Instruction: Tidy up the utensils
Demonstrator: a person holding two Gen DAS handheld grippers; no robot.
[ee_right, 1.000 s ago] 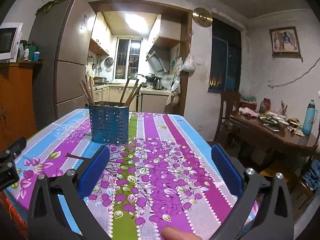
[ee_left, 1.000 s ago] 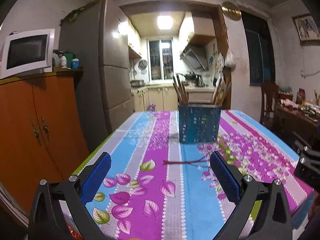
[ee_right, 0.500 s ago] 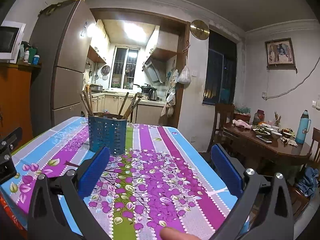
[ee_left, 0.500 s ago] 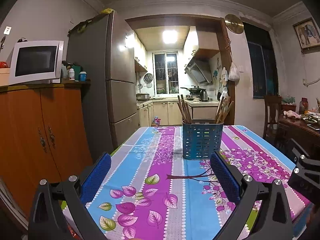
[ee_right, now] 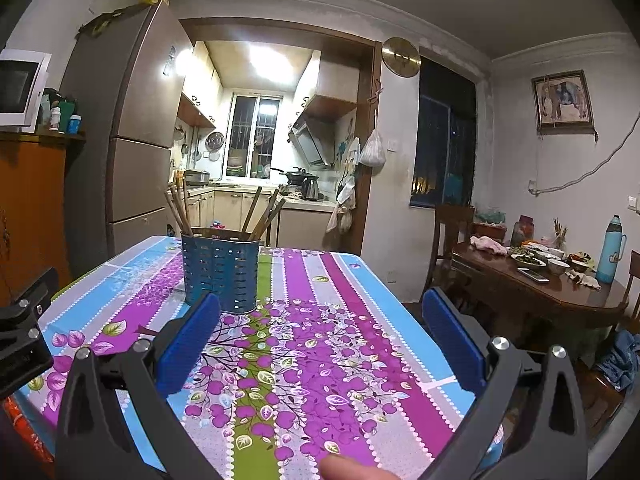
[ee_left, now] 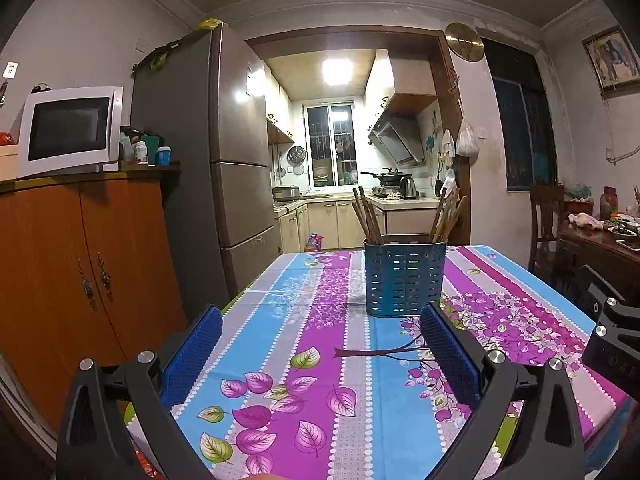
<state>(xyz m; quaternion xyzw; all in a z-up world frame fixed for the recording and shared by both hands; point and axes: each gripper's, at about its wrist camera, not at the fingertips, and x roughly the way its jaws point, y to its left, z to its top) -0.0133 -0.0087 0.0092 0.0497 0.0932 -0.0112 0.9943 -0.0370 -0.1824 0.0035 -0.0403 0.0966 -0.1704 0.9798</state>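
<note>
A tall grey refrigerator (ee_left: 224,160) fills the left centre of the left wrist view, beside an orange cabinet (ee_left: 80,272) carrying a white microwave (ee_left: 70,130). The floral table (ee_left: 312,360) spreads across the lower frame. At its centre stands the blue perforated utensil holder (ee_left: 404,276), upright, with wooden chopsticks (ee_left: 366,216) leaning out in two bunches; their lower ends are hidden inside. Left gripper (ee_left: 320,344) and right gripper (ee_right: 320,332) hang spread wide, empty, short of the holder. A fingertip (ee_right: 344,468) is cut off at the bottom edge.
</note>
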